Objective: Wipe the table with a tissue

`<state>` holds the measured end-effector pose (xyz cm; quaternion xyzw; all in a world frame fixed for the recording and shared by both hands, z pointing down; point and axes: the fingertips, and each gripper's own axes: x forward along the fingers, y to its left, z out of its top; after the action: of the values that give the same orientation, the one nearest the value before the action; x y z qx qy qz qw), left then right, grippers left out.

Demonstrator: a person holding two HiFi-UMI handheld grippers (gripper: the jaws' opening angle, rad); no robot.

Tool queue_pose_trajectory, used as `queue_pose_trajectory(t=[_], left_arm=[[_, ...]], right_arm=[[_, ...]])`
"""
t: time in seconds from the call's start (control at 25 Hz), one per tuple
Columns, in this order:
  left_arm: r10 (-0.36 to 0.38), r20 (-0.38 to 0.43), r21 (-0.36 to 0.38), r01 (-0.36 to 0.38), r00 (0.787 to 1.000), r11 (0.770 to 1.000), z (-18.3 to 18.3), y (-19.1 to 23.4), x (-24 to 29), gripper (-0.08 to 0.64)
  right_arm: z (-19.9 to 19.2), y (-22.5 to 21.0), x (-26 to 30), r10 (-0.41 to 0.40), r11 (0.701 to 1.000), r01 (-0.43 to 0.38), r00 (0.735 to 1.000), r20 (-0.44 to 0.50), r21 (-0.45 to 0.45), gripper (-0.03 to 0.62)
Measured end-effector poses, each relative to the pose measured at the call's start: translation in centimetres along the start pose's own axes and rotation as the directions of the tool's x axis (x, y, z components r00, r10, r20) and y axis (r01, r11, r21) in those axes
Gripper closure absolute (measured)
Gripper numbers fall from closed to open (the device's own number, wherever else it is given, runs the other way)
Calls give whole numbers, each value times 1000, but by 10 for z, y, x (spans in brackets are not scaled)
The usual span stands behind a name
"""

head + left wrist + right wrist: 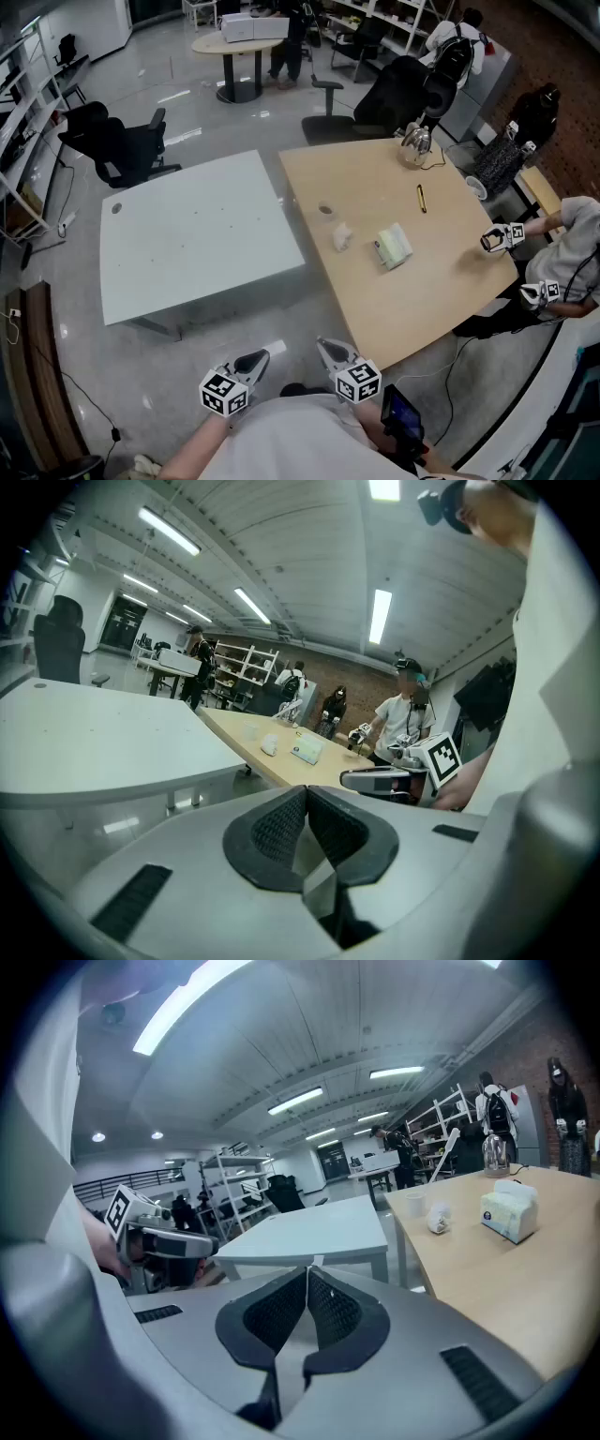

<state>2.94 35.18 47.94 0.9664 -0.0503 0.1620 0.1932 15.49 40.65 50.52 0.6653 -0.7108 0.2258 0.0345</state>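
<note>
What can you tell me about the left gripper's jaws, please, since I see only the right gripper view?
Observer: The left gripper is shut, with nothing between its jaws.
Operator: Does anything lie on the tan table past the tissue pack?
Observer: Yes, a pen lies beyond it, apart from it.
Operator: Is anyone else at that table?
Observer: A person sits at its right edge in the head view, holding two more grippers.

Bright ceiling strip lights, glossy floor glare, fisheye-warped edges
</note>
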Motion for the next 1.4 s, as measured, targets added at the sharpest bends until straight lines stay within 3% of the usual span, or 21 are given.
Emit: queue_pose_trajectory(t=[0.28,0.52,0.76,1.08,1.2,1.4], left_arm=[[-18,-24,10,19,1000,1000,17,13,41,545],[29,-6,9,-29,1000,1000,35,42,62,545],[23,-8,21,-23,1000,1000,53,58,77,545],[-29,-39,-12,29,999,1000,58,85,83,545],[-71,-60,-13,70,996,997,62,103,84,545],[-126,-70,1,127,990,992,85,142,89,545]], right_arm=[[17,-51,16,-32,999,32,999,-1,18,574],[36,-71,43,15,1000,-15,1000,4,-27,574],[43,-89,56,-7,1000,7,1000,-12,-25,574],[43,-104,76,-108,994,106,992,-72,-41,574],[53,-114,90,-177,984,174,982,-67,-42,574],[75,-121,119,-230,971,223,970,-80,-91,574]])
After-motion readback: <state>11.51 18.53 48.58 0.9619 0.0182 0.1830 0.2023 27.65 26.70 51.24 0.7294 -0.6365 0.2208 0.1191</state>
